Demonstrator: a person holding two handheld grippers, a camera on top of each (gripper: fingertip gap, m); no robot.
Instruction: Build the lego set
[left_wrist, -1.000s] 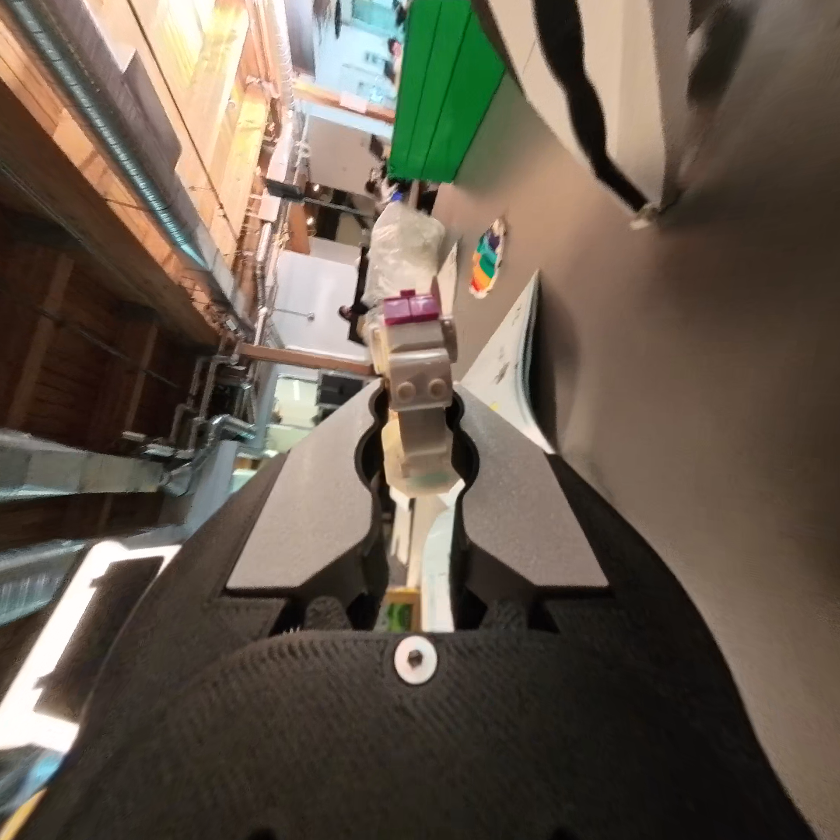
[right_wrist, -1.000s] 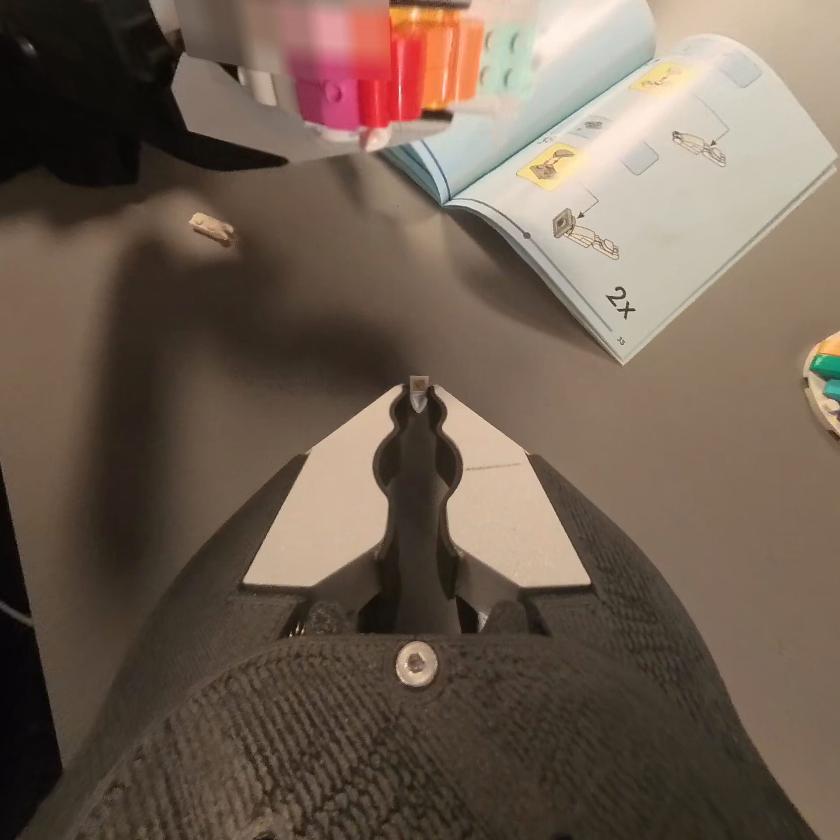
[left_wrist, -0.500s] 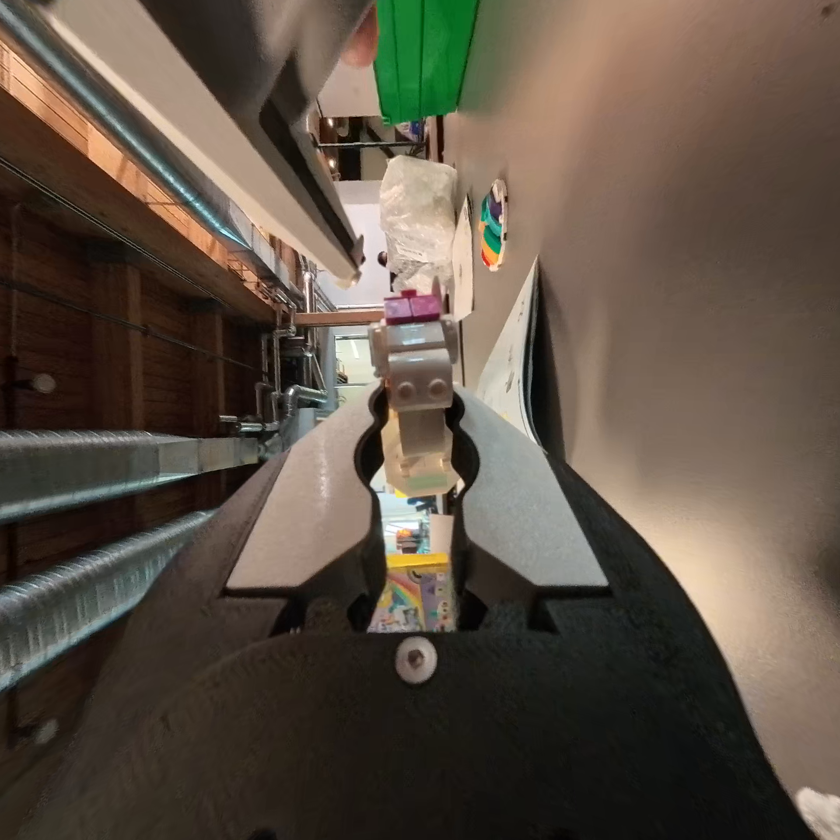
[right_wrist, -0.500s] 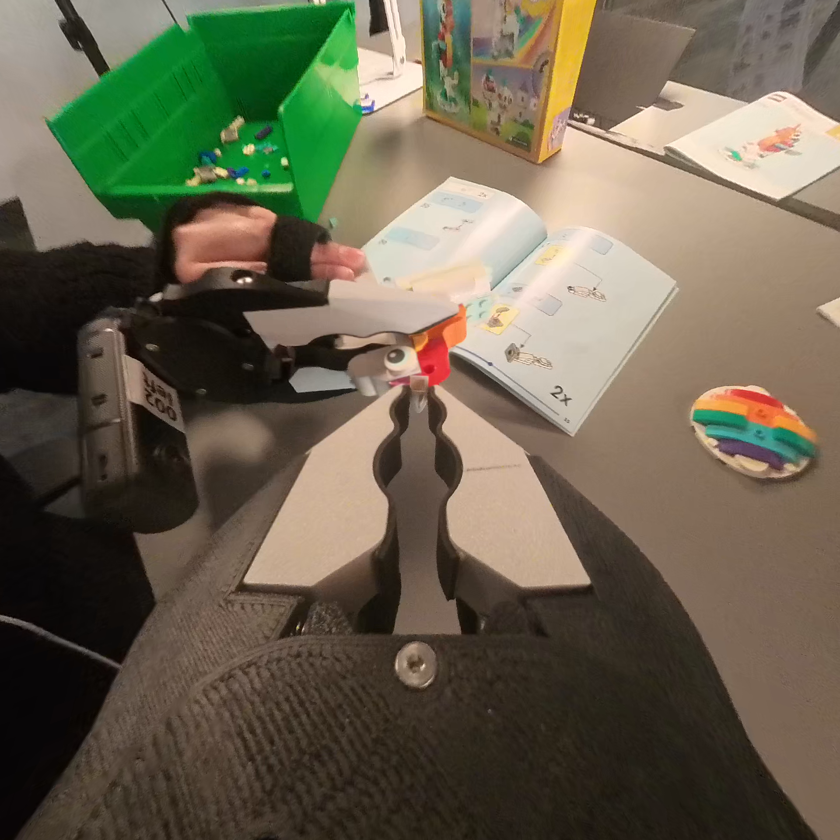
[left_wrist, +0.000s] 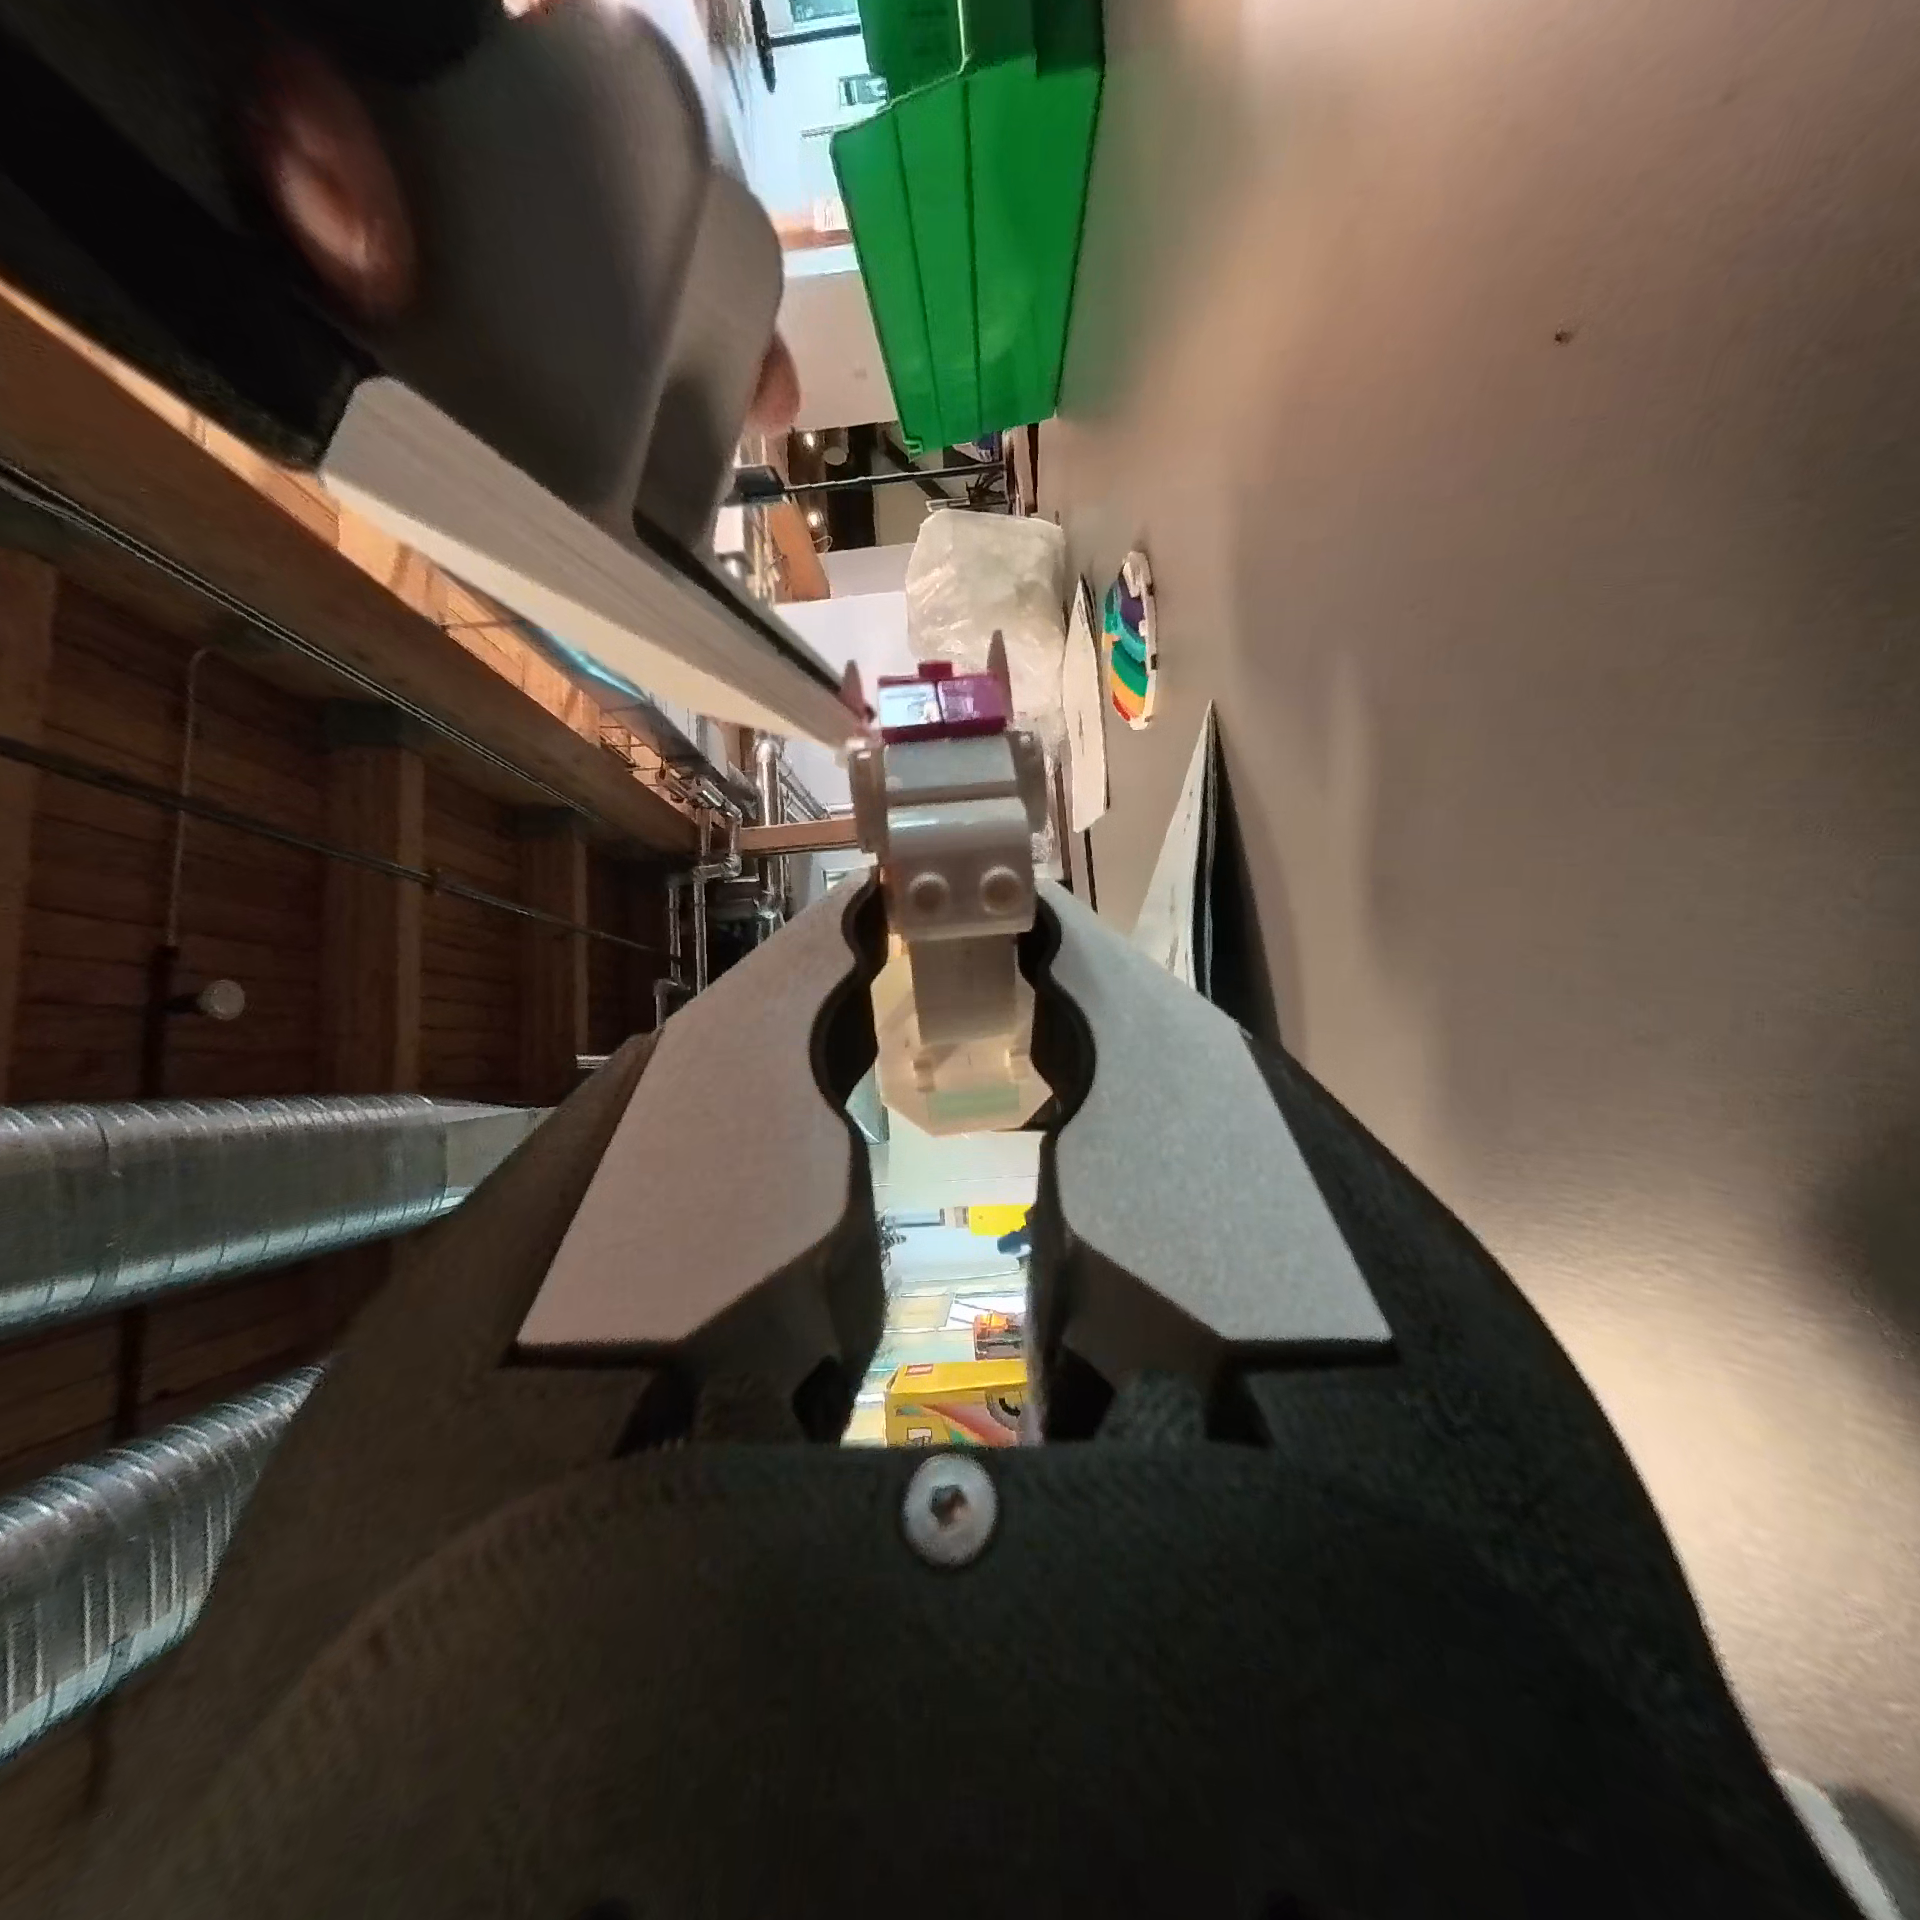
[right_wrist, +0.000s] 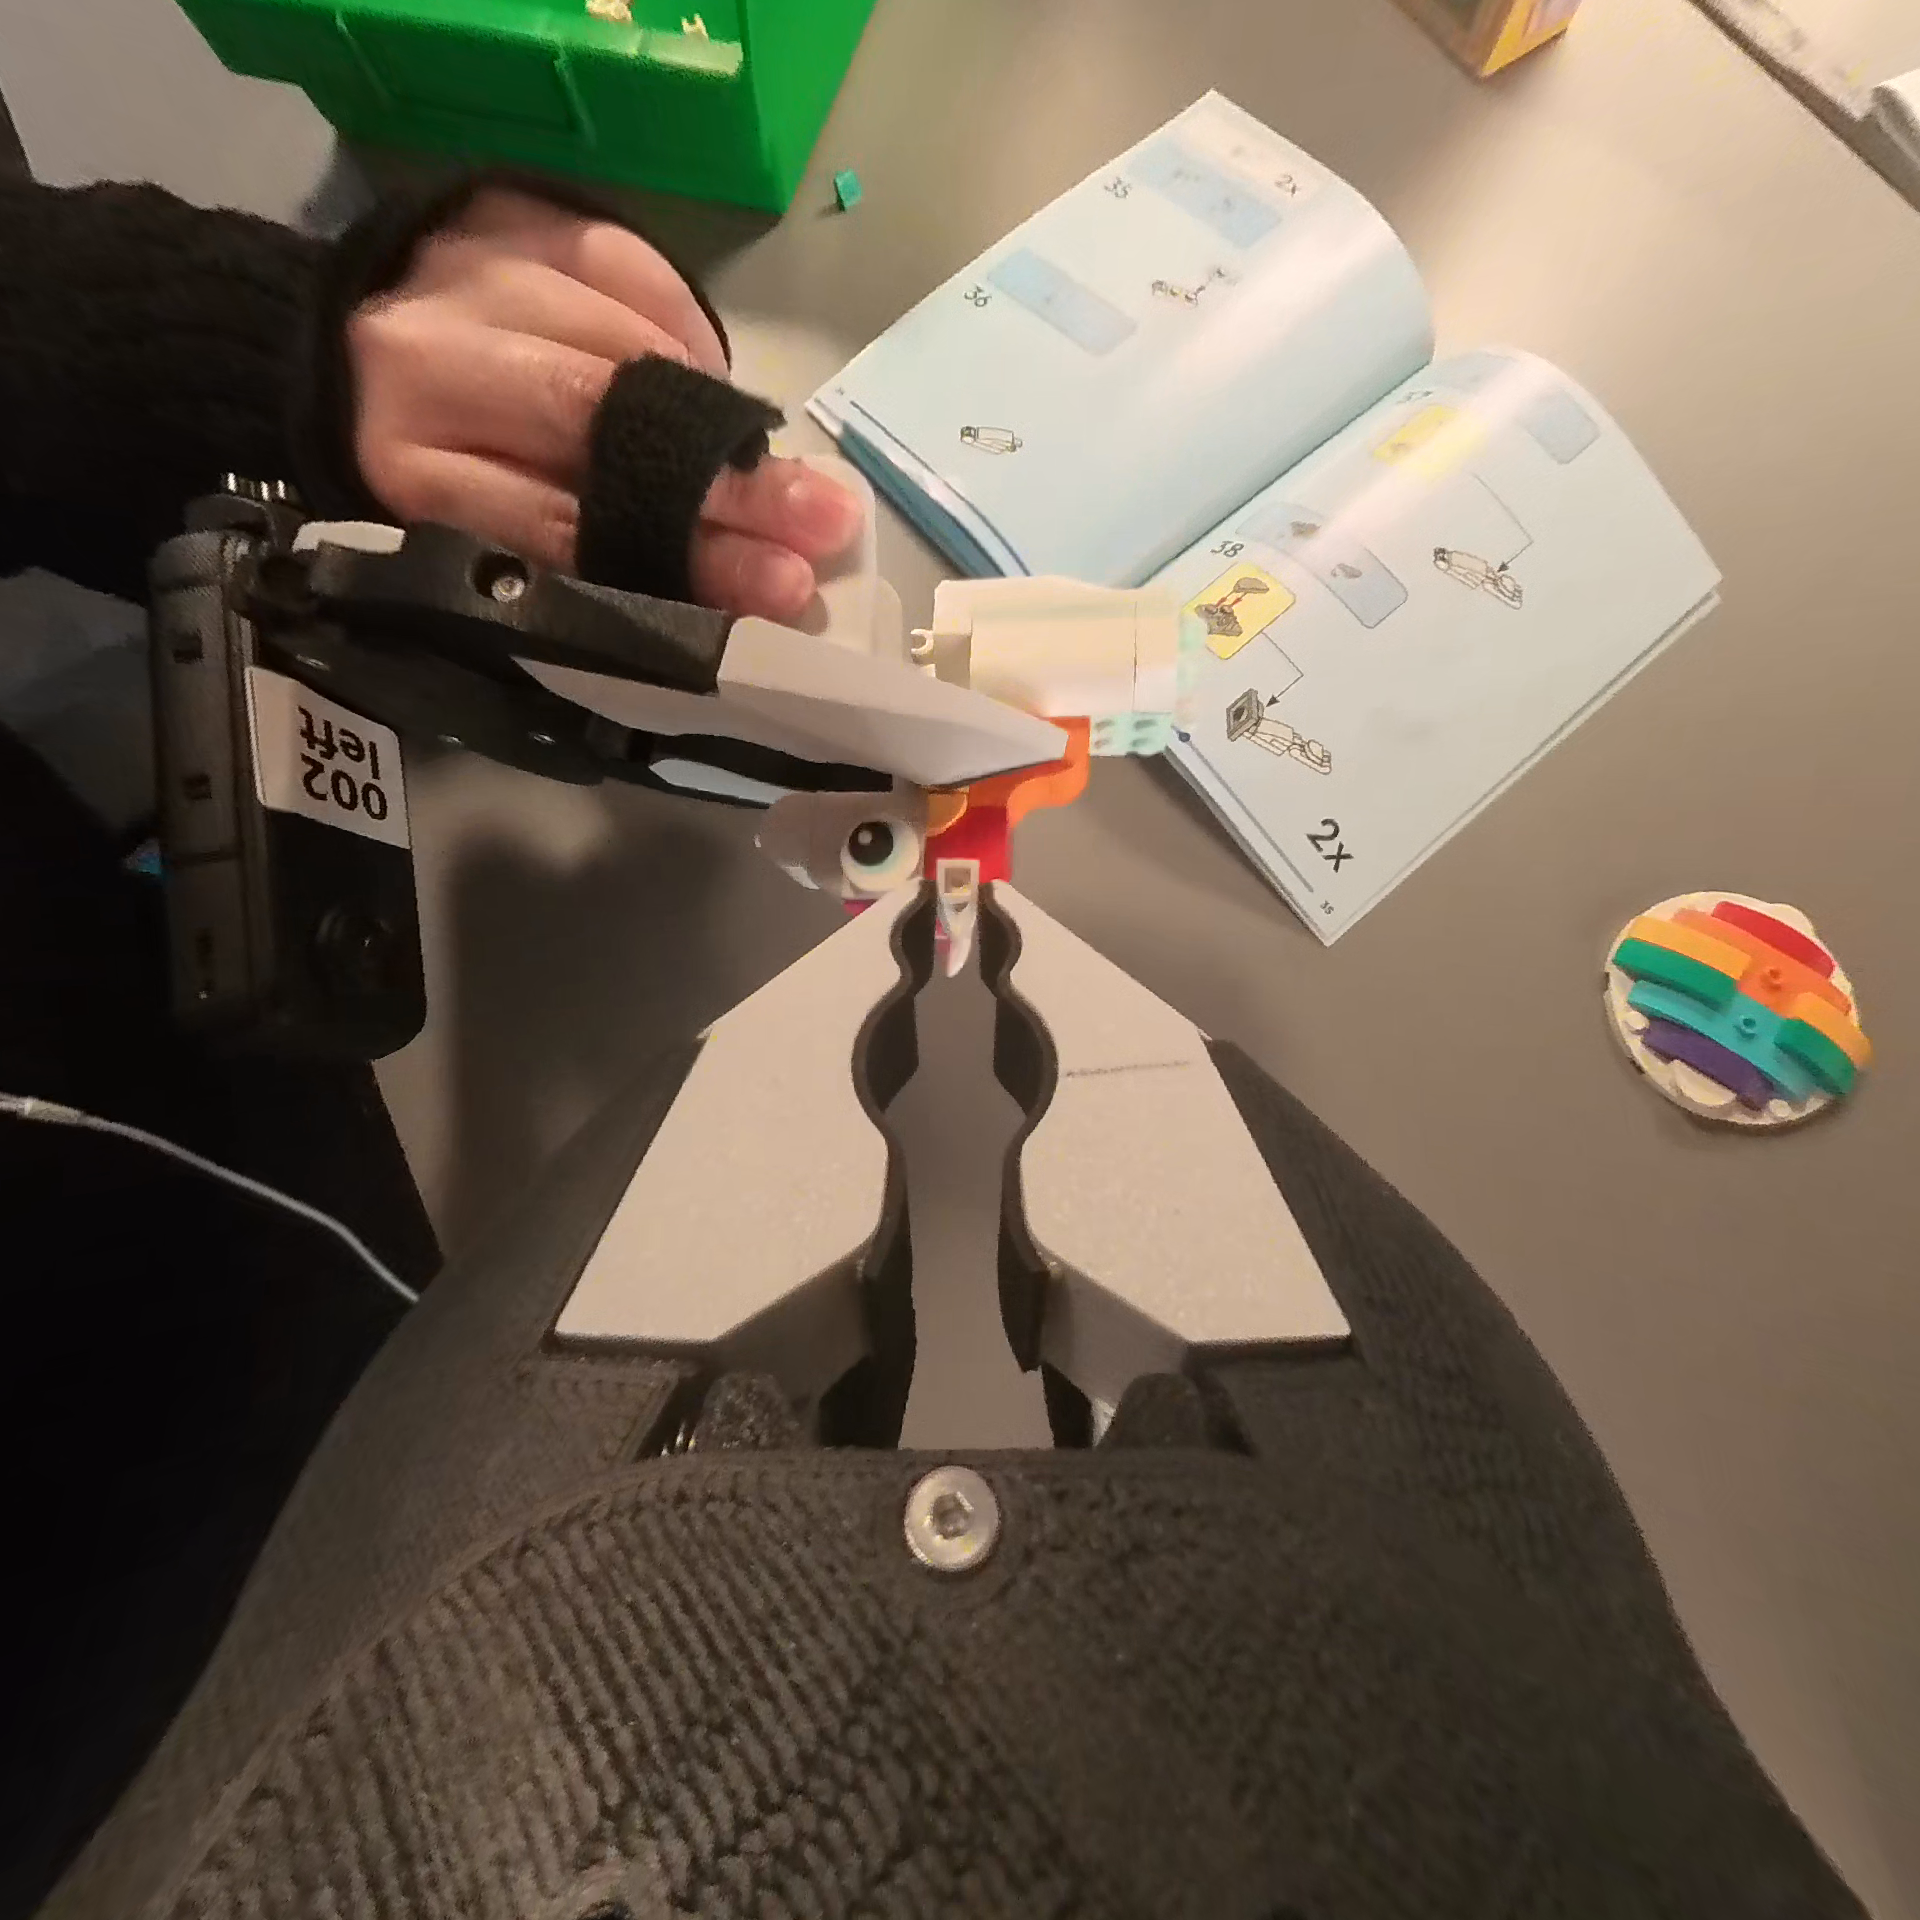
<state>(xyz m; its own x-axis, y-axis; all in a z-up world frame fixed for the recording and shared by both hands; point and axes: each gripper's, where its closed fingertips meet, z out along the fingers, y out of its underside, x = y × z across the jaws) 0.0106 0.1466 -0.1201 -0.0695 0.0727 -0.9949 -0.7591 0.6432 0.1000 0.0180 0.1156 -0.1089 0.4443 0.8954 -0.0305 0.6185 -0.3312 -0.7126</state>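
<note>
My left gripper (left_wrist: 951, 914) is shut on a white lego animal model (left_wrist: 951, 831) with a magenta top piece and holds it in the air. In the right wrist view the left gripper (right_wrist: 894, 727) comes in from the left with the model (right_wrist: 1049, 644), which shows a white body, an eye (right_wrist: 878, 847) and a red and orange mane. My right gripper (right_wrist: 954, 904) is shut on a small white pointed piece (right_wrist: 958, 925). The piece's end sits against the model's head, just right of the eye. One right gripper finger (left_wrist: 644, 613) shows at upper left in the left wrist view.
An open instruction booklet (right_wrist: 1247, 416) lies on the grey table (right_wrist: 1558, 1299) behind the model. A round rainbow lego disc (right_wrist: 1735, 1008) lies to the right. A green bin (right_wrist: 582, 94) with loose pieces stands at the back left, a tiny green piece (right_wrist: 847, 187) beside it. Both grippers' tips are close together, under 4 cm apart. From either gripper's tips it is about 20 centimetres to the round rainbow lego disc (right_wrist: 1735, 1008).
The two grippers have closed in on each other. The small white piece went from low over the table up to the model's head. The left gripper tilted the model toward it.
</note>
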